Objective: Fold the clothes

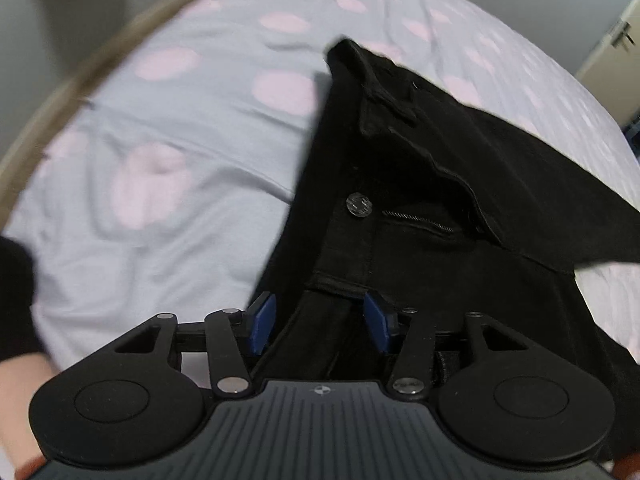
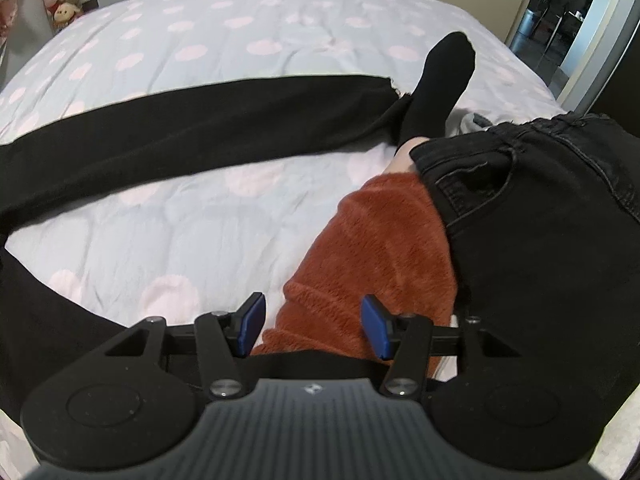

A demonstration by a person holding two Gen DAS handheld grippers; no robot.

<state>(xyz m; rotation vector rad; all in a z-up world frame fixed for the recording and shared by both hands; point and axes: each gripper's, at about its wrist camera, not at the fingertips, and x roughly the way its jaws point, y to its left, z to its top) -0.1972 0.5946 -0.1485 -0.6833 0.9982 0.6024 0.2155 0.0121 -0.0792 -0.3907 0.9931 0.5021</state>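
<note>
The black trousers [image 1: 420, 184] lie on the bed [image 1: 168, 152], waistband and metal button [image 1: 359, 205] near the left tool [image 1: 320, 320], whose blue pads stand apart with the waistband edge between them, not clamped. The right tool [image 2: 314, 328] gapes open over an orange fleece leg [image 2: 376, 240]; a trouser leg [image 2: 192, 136] stretches across the far sheet.

Both hand-held grippers [image 1: 320, 322] [image 2: 312, 326] agape
</note>
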